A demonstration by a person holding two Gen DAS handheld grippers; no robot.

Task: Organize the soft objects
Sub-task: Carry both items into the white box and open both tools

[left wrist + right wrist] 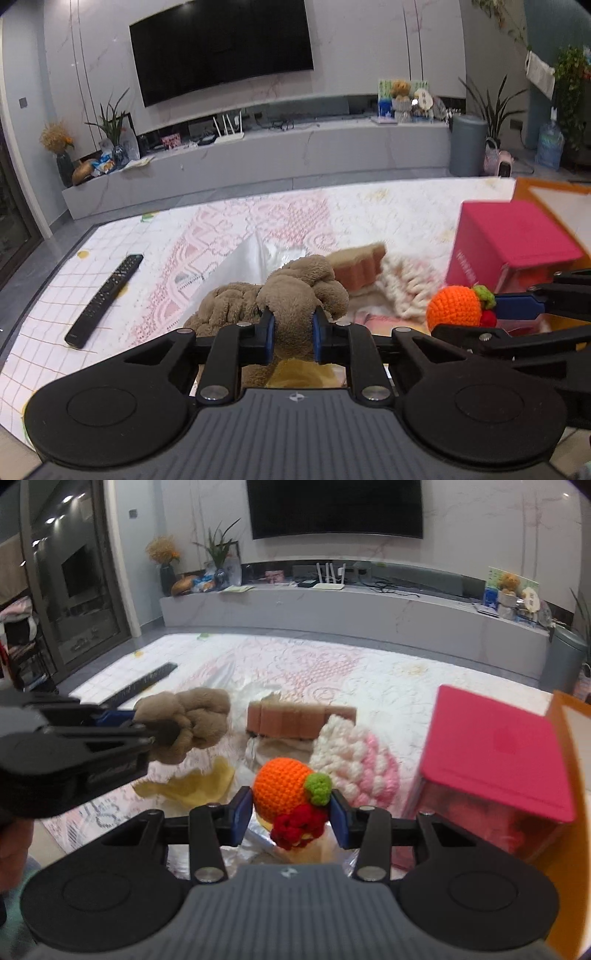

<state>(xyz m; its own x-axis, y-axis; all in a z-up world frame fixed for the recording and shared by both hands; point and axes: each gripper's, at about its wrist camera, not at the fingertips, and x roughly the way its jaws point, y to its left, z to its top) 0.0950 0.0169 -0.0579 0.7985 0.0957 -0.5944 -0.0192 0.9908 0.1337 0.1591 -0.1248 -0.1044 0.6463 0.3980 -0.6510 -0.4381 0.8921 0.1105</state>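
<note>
Left wrist view: left gripper [291, 338] clenched on brown plush toy [295, 295], frame centre, lifted off patterned cloth [258, 229]. Right wrist view: right gripper [291, 818] grasping crochet orange [284, 788], lower centre. Pink box [495, 753] sits at right of both frames, nearer the right gripper; likely the drop spot, opening not visible. Knit pink-white piece [354, 760] and ribbed brown piece [295, 720] lie between. Box edge blurred, cut off.
</note>
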